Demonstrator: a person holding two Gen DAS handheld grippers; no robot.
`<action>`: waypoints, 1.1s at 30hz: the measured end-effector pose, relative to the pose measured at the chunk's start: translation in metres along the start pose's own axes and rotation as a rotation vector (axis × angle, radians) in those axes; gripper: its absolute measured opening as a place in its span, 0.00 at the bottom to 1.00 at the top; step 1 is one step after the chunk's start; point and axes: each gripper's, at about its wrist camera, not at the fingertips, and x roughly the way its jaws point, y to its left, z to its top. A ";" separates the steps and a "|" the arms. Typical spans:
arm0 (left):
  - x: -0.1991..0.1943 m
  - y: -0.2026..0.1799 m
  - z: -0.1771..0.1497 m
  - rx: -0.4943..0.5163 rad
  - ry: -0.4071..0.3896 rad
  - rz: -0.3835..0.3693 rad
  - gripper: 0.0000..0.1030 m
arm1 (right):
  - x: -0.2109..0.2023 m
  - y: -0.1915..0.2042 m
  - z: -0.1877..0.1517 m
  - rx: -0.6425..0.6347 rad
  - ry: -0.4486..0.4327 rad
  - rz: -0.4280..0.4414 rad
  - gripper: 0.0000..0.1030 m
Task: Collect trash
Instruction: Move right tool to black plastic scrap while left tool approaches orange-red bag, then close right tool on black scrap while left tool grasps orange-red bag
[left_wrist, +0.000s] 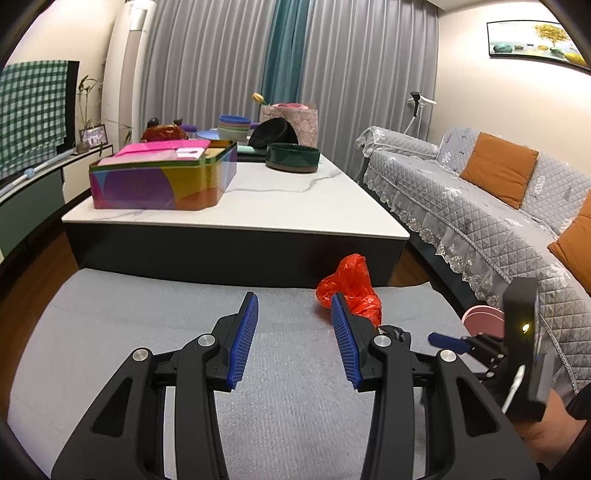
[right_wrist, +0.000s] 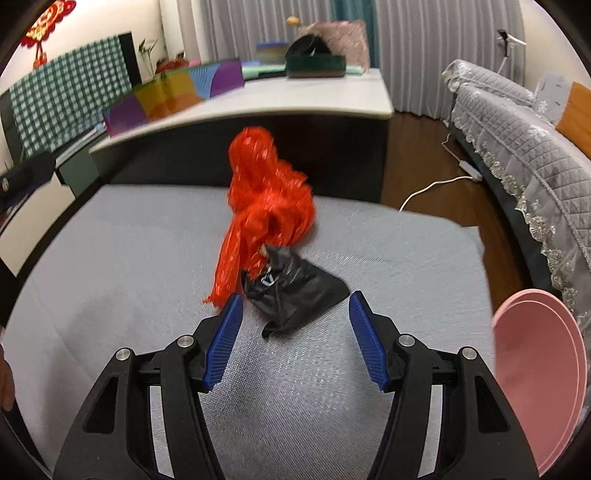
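Red crumpled plastic bag (right_wrist: 266, 199) is seen on grey mat (right_wrist: 110, 258), touching black bag (right_wrist: 295, 291). Black bag lies just ahead of right gripper (right_wrist: 295, 325), nearer hand, jaws apart, empty. Left gripper (left_wrist: 293, 325) likewise parted, empty; red bag's long axis probably upright.

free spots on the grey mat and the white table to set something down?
Grey mat: bare left of the crumpled red plastic bag and black plastic bag. White marble table: near edge bare, right of the multicoloured tin box. Far end crowded with a dark green bowl.
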 end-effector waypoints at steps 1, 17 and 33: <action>0.003 -0.001 -0.001 -0.001 0.005 -0.001 0.40 | 0.003 0.002 -0.001 -0.011 0.011 -0.007 0.56; 0.070 -0.045 -0.026 0.046 0.121 -0.078 0.40 | -0.005 -0.037 0.000 0.036 -0.006 -0.044 0.05; 0.121 -0.073 -0.046 0.062 0.263 -0.062 0.23 | -0.019 -0.071 -0.008 0.097 -0.033 -0.073 0.05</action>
